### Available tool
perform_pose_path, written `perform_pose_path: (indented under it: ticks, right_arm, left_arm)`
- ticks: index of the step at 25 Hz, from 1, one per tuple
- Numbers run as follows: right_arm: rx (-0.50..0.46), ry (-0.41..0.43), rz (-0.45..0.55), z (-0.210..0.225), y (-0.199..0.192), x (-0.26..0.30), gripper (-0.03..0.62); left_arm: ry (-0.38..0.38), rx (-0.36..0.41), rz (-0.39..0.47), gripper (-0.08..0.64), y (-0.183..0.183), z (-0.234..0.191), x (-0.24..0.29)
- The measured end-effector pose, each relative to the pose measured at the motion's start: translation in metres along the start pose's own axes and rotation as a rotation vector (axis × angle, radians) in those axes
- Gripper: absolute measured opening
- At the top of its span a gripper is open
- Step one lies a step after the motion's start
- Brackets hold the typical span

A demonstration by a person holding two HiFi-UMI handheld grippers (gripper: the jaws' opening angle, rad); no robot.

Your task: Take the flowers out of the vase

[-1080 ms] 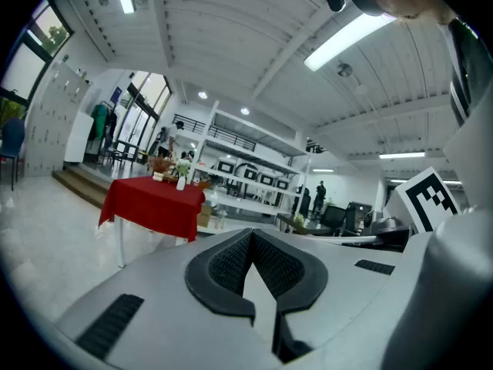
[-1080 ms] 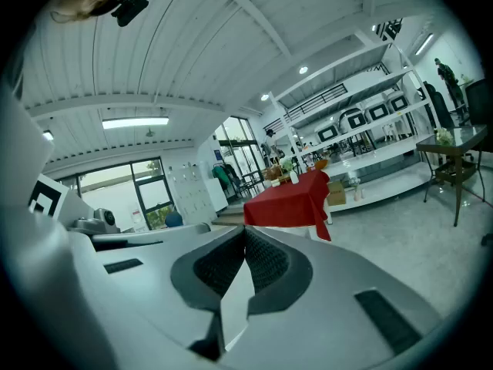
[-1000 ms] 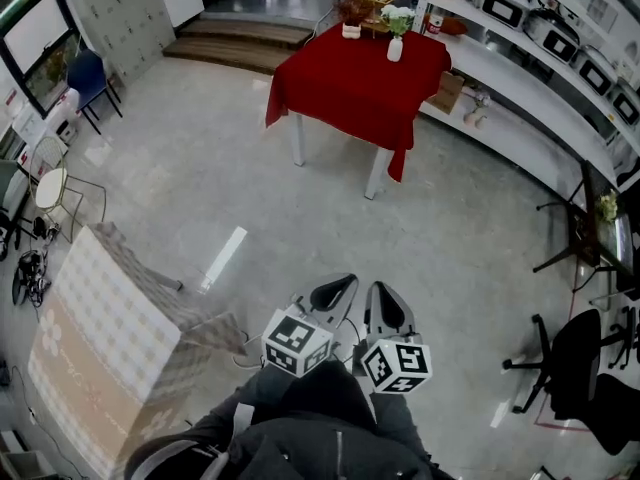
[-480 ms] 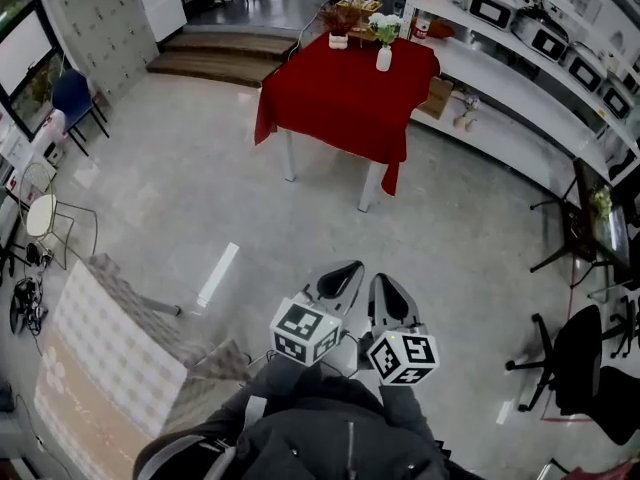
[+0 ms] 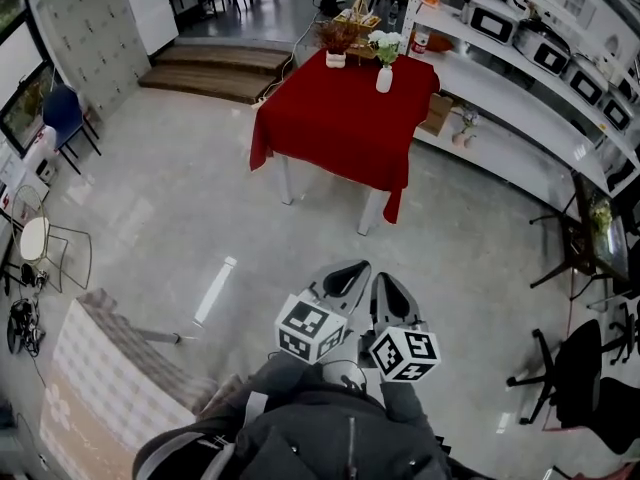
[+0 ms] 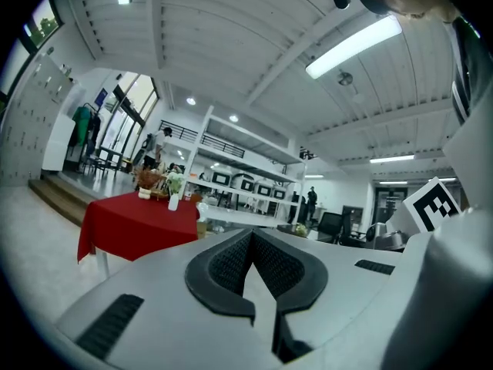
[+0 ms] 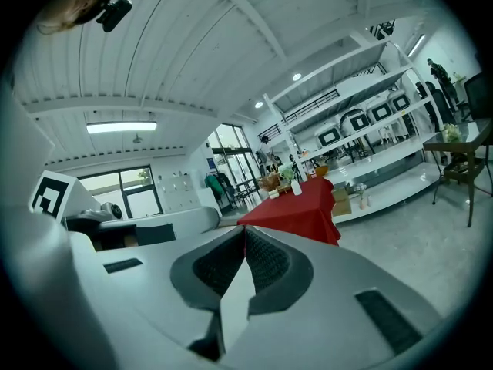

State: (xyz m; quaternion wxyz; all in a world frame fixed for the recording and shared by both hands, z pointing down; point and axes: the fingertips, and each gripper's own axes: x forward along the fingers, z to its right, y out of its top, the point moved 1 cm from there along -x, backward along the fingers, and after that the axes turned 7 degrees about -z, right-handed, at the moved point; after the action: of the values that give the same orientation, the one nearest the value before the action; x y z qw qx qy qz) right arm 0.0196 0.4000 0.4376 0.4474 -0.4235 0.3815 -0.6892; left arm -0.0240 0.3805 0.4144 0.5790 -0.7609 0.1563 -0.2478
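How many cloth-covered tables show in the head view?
2. The red-clothed table stands ahead beside the long shelves; the checked-cloth table is at lower left, partly cut off. Others may lie out of frame.

The square desk under its dark red cloth has drawn nearer and sits lower in the head view, along with the small white vase of pale flowers. The beige checked cloth at lower left has slid further towards the edge. The left tongs and right tongs have come forward together.
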Motion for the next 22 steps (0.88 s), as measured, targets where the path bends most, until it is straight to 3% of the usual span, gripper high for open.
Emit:
perform_pose_path:
  ticks: [13,22]
  right_arm:
    - [0.028,-0.045,0.007,-0.012,0.016,0.095,0.012]
    - [0.041,-0.054,-0.036,-0.023,-0.001,0.112,0.012]
  left_arm:
    - [-0.047,0.001,-0.017,0.008,0.020,-0.090,0.025]
    - [-0.051,-0.033,-0.050,0.008,0.003,-0.109,0.019]
